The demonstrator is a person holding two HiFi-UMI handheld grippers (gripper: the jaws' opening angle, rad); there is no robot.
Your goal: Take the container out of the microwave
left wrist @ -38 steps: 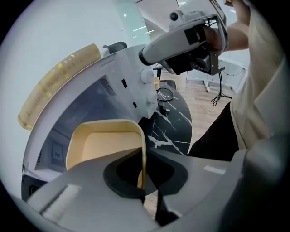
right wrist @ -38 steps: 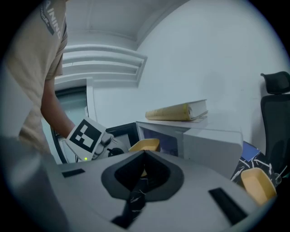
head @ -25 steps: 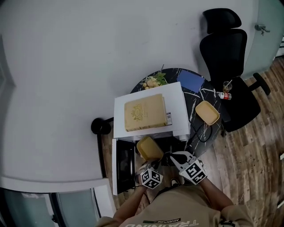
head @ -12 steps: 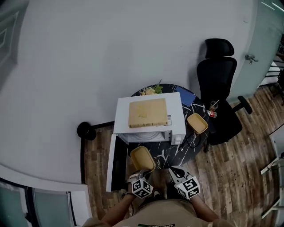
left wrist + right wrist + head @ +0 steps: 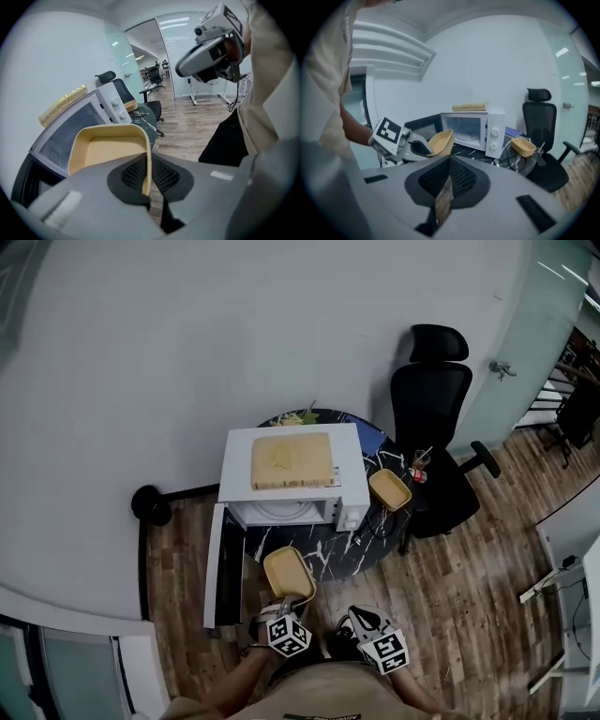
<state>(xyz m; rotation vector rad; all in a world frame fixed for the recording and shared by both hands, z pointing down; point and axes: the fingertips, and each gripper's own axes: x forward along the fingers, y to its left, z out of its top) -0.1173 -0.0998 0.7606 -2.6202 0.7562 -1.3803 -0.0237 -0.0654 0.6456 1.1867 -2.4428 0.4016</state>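
A yellow empty container (image 5: 289,573) hangs in the air in front of the white microwave (image 5: 281,486), outside its cavity. My left gripper (image 5: 284,604) is shut on the container's near rim; in the left gripper view the rim (image 5: 146,164) sits pinched between the jaws. The microwave's door (image 5: 217,563) stands wide open to the left. My right gripper (image 5: 358,617) is shut on nothing, low and to the right of the container. The right gripper view shows the left gripper (image 5: 401,140) carrying the container (image 5: 440,141) before the open microwave (image 5: 473,126).
The microwave stands on a round black marbled table (image 5: 361,542). A tan flat box (image 5: 291,460) lies on top of it. A second yellow container (image 5: 389,489) sits at the table's right edge, cables beside it. A black office chair (image 5: 431,427) stands to the right; wooden floor below.
The container has come out and away from the microwave, toward the person, still held by my left gripper. Both grippers and the head camera have backed off, so the scene looks smaller.
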